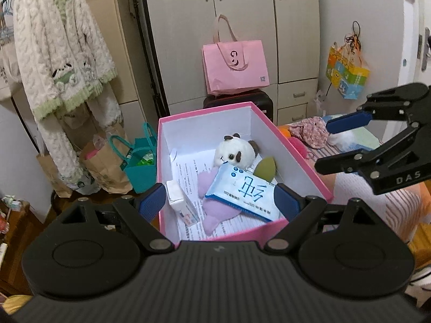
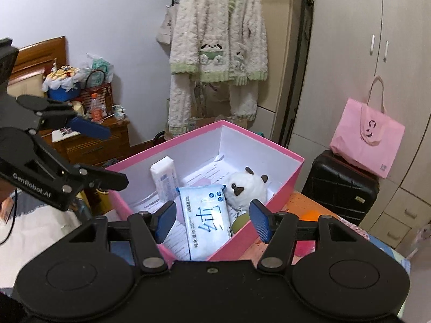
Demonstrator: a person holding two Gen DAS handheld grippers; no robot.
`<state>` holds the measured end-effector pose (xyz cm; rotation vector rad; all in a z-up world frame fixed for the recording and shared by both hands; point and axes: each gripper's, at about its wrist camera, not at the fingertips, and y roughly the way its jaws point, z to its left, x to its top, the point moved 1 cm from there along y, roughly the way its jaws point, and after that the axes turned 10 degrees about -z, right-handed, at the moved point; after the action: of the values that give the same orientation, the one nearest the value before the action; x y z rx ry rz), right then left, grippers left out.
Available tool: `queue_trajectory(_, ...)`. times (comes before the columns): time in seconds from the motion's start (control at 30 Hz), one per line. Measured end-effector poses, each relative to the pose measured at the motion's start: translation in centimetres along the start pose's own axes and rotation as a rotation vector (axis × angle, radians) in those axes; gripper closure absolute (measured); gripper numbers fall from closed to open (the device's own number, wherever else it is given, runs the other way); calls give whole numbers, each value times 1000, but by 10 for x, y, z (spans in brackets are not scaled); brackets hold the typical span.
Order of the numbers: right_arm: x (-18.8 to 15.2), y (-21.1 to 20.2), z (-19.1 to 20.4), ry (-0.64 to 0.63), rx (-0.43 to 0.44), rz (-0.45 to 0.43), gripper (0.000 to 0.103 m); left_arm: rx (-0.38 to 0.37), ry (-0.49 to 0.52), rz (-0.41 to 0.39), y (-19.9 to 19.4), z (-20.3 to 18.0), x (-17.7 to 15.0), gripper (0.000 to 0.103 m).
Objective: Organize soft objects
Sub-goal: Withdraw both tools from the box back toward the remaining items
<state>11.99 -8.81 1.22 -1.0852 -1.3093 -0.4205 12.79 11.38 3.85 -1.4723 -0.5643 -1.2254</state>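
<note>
A pink box [image 1: 301, 158] with white inside walls stands on the bed. In it lie a white panda plush [image 1: 237, 152], a blue-white wipes pack [image 1: 242, 192], a lilac plush [image 1: 223, 214], a green sponge [image 1: 265, 168] and a small white tissue pack [image 1: 180, 202]. My left gripper [image 1: 219, 202] is open and empty above the box's near edge. In the right wrist view my right gripper [image 2: 212, 222] is open and empty over the box [image 2: 285, 180], above the wipes pack [image 2: 206, 223] and panda [image 2: 246, 185]. The right gripper [image 1: 328, 145] also shows open at right in the left wrist view.
On the bed right of the box lie a floral cloth [image 1: 312, 132], an orange thing [image 1: 285, 132] and white fluff [image 1: 343, 137]. A pink tote [image 1: 235, 67] sits on a black suitcase [image 2: 339, 188]. Fluffy pyjamas [image 1: 59, 53] hang at left; bags [image 1: 134, 161] stand on the floor.
</note>
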Motion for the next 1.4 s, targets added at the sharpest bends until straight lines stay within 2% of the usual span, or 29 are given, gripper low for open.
queue_trajectory(0.33,2,-46,6,0,12,-7,31,-9,17,-23,-43,-16,2,16)
queue_trajectory(0.53,-7,-62,-1,44,-17,16,26,-96,-25,17,-52,-25,-2,16)
queue_trajectory(0.7,-24,-77,-3,24,-64,26,24,-156,-27,39,-56,-40,-6,15)
queue_trajectory(0.83,-42,-92,-12,16,-114,19,23,-226,16,65,-49,-62,-7,10)
queue_trajectory(1.0,-67,-113,-33,37,-253,-28,21,-282,67,91,-30,-96,-7,10)
queue_trajectory(1.27,-101,-134,-79,137,-289,-74,18,-350,84,67,5,-145,-5,10)
queue_trajectory(1.4,-117,-134,-98,134,-305,-109,15,-326,35,20,22,-160,-6,10)
